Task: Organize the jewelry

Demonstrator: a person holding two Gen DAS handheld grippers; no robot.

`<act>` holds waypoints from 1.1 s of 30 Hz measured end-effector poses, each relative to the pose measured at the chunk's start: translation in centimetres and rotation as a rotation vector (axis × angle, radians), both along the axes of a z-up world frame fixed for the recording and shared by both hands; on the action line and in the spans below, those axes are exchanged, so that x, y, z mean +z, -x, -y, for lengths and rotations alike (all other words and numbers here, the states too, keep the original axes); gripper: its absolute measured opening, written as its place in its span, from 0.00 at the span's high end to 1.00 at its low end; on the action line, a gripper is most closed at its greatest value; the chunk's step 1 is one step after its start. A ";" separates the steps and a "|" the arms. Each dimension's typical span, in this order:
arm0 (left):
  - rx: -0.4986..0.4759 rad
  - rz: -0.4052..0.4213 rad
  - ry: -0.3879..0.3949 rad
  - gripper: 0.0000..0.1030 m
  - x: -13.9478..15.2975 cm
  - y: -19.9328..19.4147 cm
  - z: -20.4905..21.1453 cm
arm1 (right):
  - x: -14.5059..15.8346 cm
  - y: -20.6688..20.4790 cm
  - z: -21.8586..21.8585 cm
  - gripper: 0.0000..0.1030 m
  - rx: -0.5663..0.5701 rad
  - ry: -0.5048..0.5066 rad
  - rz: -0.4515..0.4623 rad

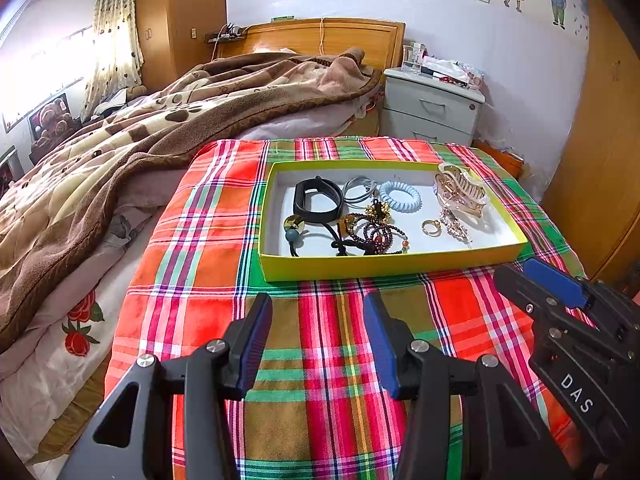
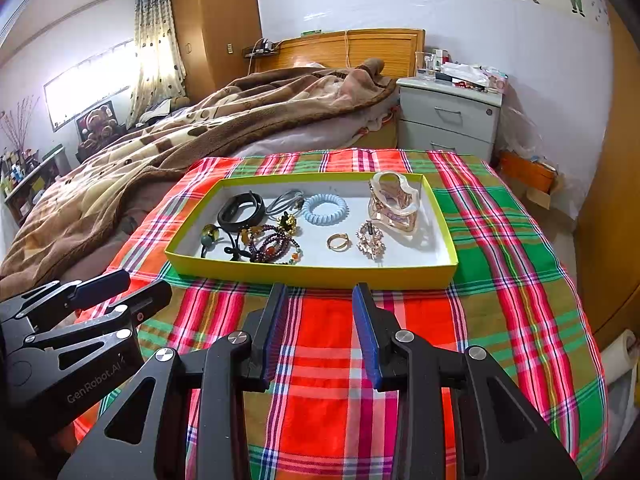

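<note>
On the plaid cloth (image 2: 500, 240), every piece sits inside the yellow tray (image 2: 312, 274); nothing seems left, and both my grippers (image 1: 318, 312) (image 2: 320, 300) gape empty.

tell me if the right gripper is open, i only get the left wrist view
Observer: Yes, the right gripper is open, with nothing between its fingers.
Operator: is it over the tray yet
Observer: No, it looks short of the yellow tray, above the plaid cloth.
Operator: anything past the cloth on the right
Observer: A paper roll sits low beside the cloth's right edge.
</note>
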State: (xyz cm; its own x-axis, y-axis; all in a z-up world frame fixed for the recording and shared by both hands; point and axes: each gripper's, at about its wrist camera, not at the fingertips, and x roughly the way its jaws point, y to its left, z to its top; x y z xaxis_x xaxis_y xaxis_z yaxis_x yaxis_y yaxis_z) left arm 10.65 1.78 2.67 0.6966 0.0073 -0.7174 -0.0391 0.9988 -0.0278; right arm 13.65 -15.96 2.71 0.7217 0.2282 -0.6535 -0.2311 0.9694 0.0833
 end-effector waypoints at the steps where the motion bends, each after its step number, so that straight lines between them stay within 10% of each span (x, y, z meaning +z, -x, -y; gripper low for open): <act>1: 0.000 0.001 0.001 0.52 0.0 0.0 0.0 | 0.0 0.0 0.0 0.67 0.000 0.001 0.000; 33: 0.005 0.003 -0.010 0.52 0.1 0.2 0.1 | 0.2 0.3 0.1 0.67 0.001 -0.007 0.003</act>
State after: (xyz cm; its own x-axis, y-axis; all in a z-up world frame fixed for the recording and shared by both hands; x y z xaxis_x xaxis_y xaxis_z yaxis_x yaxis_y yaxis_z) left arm 10.46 1.68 2.75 0.6985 0.0181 -0.7153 -0.0439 0.9989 -0.0176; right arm 13.33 -16.08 2.92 0.7230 0.2338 -0.6500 -0.2326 0.9684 0.0896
